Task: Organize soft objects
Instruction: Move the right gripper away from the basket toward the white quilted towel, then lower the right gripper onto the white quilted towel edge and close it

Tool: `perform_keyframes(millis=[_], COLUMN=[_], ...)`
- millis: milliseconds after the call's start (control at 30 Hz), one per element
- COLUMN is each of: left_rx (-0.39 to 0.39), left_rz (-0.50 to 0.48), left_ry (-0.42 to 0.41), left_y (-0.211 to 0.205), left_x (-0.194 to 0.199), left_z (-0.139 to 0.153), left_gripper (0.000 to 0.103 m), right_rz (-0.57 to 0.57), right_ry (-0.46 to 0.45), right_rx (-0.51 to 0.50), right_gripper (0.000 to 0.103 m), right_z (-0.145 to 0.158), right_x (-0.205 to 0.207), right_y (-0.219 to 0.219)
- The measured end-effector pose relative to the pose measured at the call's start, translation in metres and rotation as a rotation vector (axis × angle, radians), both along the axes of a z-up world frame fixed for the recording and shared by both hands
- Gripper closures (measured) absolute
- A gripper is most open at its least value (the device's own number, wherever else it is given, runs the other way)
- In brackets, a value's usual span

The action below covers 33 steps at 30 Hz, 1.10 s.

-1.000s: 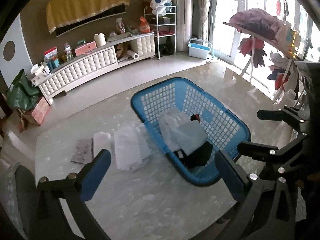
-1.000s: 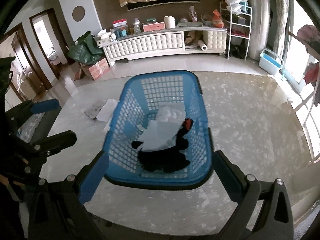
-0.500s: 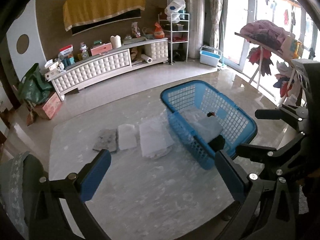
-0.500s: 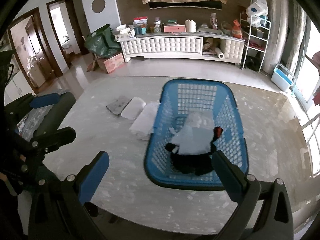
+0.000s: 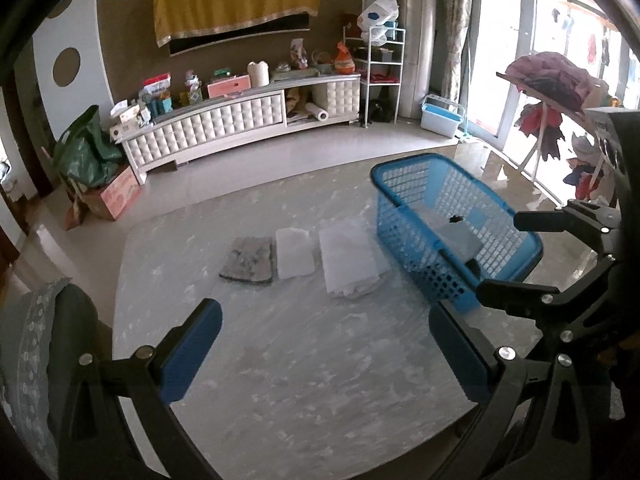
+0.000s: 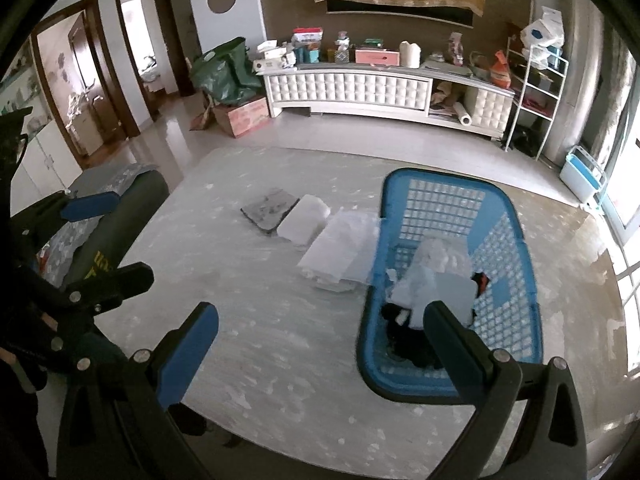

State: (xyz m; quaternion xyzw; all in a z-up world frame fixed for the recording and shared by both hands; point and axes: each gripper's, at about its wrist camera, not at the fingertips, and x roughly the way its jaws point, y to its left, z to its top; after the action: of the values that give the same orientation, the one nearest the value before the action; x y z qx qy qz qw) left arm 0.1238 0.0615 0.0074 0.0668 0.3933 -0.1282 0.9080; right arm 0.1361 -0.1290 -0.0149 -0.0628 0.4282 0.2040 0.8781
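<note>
The left tool (image 5: 324, 354) and the right tool (image 6: 320, 344) both hover above the marble counter (image 5: 304, 380), each with its jaws spread wide and nothing between them.

Task items:
1. A blue laundry basket (image 6: 524, 240) stands on the right part of the counter. It holds unsorted soft items: a pale grey-blue cloth (image 6: 444, 284) on top, a black garment (image 6: 404, 340) beneath it, and a small red-and-black piece (image 6: 480, 280) at the side.
2. 3 folded pieces lie in a row just left of the basket: a grey patterned cloth (image 5: 248, 258), a small white cloth (image 5: 295, 252), and a larger white folded cloth (image 5: 350, 256). The larger one lies just beside the basket wall. The row probably serves as the finished stack area, kept near the basket to shorten each transfer.

The bare counter in front of both tools is likely reserved as the folding zone.

Surroundings: a dark chair back (image 6: 116, 220) stands at the left counter edge, close to the left tool. A white tufted TV cabinet (image 5: 224, 128), a green bag (image 5: 84, 156) and a white wire shelf (image 6: 536, 92) stand well apart on the far side of the room. A drying rack with clothes (image 5: 552, 84) stands beyond the basket.

Obstruction: the tall basket wall lies between the folded row and the basket contents; any reach probably has to enter from above.
</note>
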Motion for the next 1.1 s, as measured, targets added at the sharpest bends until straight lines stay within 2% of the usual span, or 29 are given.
perform_keyframes(millis=[300, 633, 1100], left_rx=[-0.018, -0.034, -0.013], left_rz=[0.031, 0.095, 0.138], left_ry=[0.025, 0.105, 0.196], left_y=[0.031, 0.075, 0.113], left_x=[0.009, 0.036, 0.082], left_z=[-0.017, -0.055, -0.102], left_gripper=[0.0, 0.0, 0.0], right_rz=[0.032, 0.079, 0.06], right_ry=[0.027, 0.094, 0.192], right_rx=[-0.05, -0.09, -0.134], right_gripper=[0.0, 0.0, 0.0], right_z=[-0.016, -0.042, -0.081], right_x=[0.019, 0.043, 0.085], right_y=[0.041, 0.085, 0.115])
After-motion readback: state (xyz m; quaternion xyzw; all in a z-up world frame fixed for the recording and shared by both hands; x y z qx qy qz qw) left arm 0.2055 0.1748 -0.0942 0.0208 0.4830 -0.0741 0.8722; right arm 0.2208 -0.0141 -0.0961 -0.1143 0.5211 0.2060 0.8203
